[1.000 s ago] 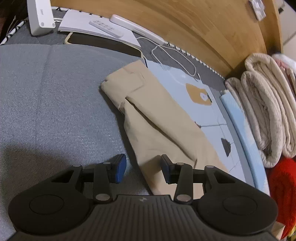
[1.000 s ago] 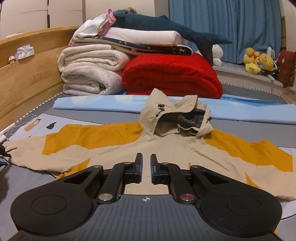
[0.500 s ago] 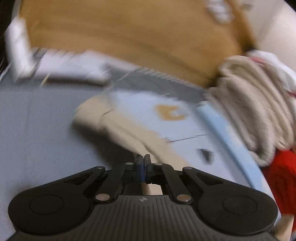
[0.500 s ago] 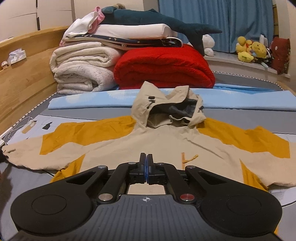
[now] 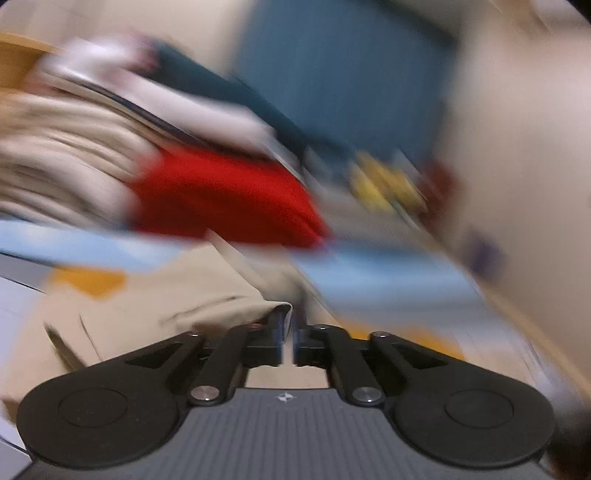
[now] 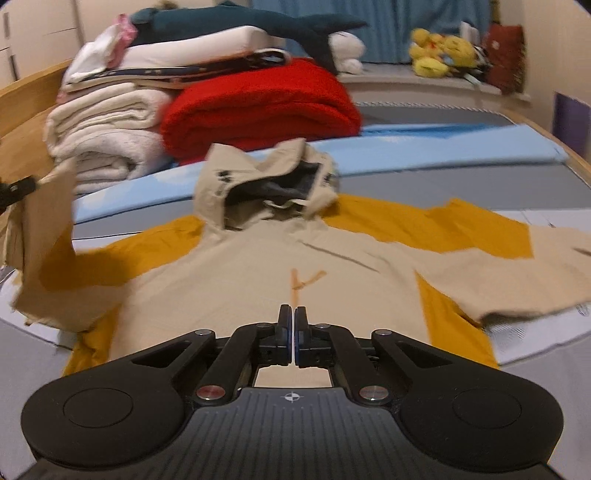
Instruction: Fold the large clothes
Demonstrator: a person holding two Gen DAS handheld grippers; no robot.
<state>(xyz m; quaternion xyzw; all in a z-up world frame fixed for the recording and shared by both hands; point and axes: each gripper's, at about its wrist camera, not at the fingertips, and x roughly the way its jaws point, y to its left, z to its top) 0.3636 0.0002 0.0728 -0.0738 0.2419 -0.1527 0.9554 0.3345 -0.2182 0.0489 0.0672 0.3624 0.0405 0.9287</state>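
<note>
Nearest thing in my right view is my right gripper point(image 6: 294, 334), jaws pressed together with nothing in them, hanging just over the lower front of the jacket point(image 6: 280, 273). A second ago those jaws still had a small gap. No readable brand or writing anywhere I can make out, only a little orange mark point(image 6: 301, 282) on the chest and a compass-like symbol on each gripper body.

The jacket lies spread face up on the bed point(image 6: 461, 192), beige with mustard panels, hood point(image 6: 266, 184) bunched up at the far end. Its right sleeve point(image 6: 517, 273) lies flat. The other sleeve point(image 6: 44, 229) is now lifted off the bed at the left edge of the view, whereas a second ago it lay flat and stretched out.

My left gripper point(image 5: 289, 332) is pinching that sleeve's cuff point(image 5: 273, 310). Its jaws have just eased apart a touch after clamping shut half a second back, yet the beige cloth looks caught between the pads, I think (that view is badly smeared). A second ago it was spread open over the sleeve, looking toward the headboard.

Further back: a light blue mat point(image 6: 443, 147), then a rolled red blanket point(image 6: 258, 107) beside cream ones point(image 6: 103, 140), a dark plush shark point(image 6: 258, 26) on top, and yellow soft toys point(image 6: 439, 51) by the curtain.
</note>
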